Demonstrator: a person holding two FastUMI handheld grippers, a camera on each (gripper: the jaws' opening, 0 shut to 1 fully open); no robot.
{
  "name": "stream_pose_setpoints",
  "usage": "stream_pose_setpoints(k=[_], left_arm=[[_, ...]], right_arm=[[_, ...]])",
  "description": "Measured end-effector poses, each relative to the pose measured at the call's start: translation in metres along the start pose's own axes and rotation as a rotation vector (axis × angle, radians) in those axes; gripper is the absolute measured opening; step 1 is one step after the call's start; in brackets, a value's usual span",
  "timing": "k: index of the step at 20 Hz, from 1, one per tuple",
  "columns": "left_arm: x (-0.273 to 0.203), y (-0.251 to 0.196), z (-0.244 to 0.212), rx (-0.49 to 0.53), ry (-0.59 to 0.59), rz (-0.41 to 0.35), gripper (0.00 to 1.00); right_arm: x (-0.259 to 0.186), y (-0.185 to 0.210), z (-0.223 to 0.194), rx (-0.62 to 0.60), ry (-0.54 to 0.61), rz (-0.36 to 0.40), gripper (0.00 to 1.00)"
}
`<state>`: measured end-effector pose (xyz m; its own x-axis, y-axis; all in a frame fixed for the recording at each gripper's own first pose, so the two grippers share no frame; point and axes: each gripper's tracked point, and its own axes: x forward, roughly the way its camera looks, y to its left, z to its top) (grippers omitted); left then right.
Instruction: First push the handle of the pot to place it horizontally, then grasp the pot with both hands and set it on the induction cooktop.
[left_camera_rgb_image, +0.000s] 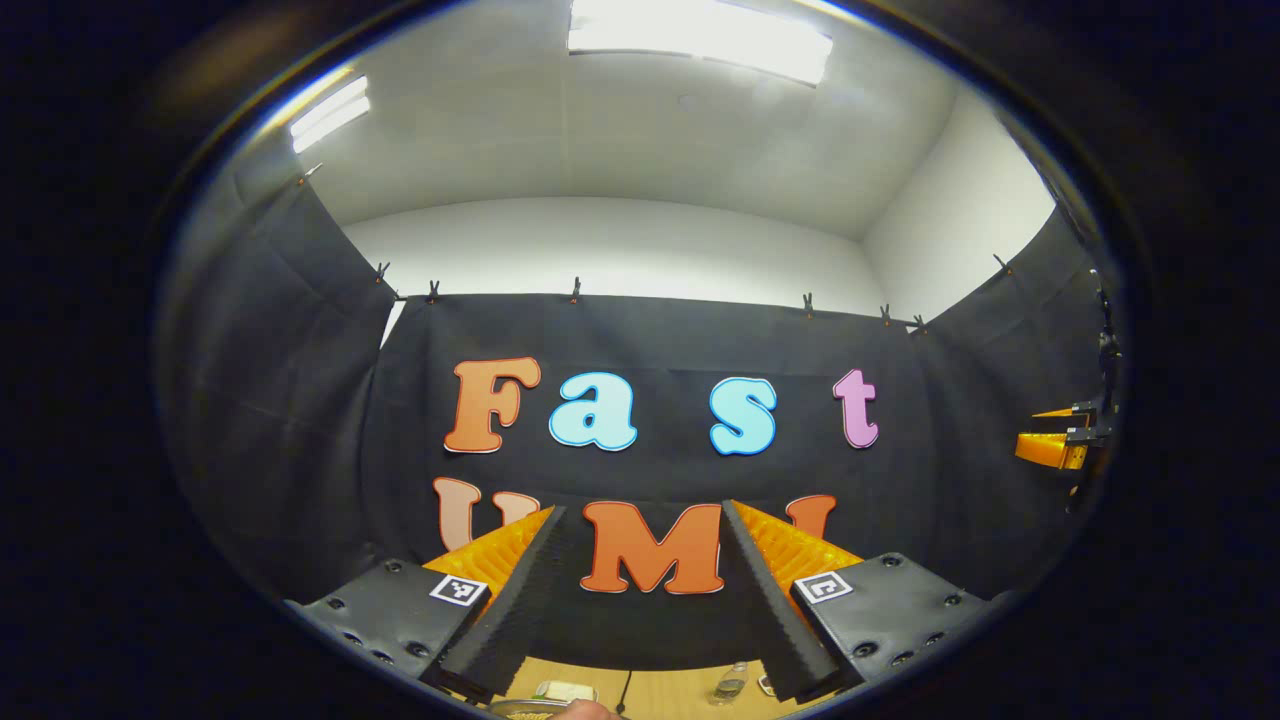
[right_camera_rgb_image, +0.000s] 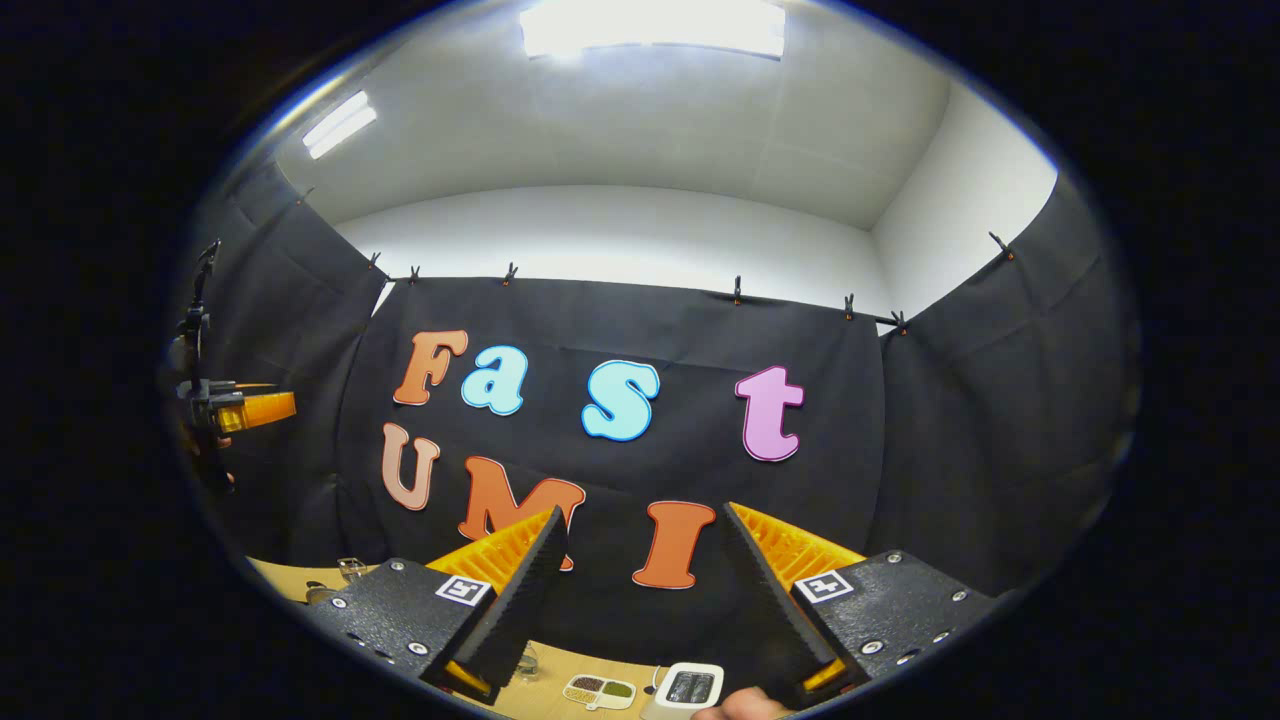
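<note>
Both grippers, left gripper (left_camera_rgb_image: 640, 580) and right gripper (right_camera_rgb_image: 640, 590), are held high with jaws wide and empty, facing the cloth wall, while a metal rim, perhaps the pot (left_camera_rgb_image: 525, 708), peeks at bottom centre of the left gripper view; likely rigid, heavy, best gripped at opposite sides.

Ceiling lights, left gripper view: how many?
2. One ceiling light at top centre, a second ceiling light at upper left above the cloth wall. Others may lie outside the view.
</note>
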<state>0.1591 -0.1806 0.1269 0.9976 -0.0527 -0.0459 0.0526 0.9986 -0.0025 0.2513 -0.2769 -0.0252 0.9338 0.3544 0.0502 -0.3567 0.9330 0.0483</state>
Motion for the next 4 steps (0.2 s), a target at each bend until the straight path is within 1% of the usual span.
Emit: stream_pose_setpoints(k=[1,4], left_arm=[[-0.0004,0.0023,0.0003,-0.012,-0.01,0.004,0.96],[0.0036,0.0119,-0.003,-0.016,-0.034,0.038,0.96]], right_arm=[[-0.0003,-0.0029,0.0017,-0.009,-0.004,-0.007,0.97],[-0.0073,-0.011,0.0064,-0.025,-0.015,-0.022,0.95]])
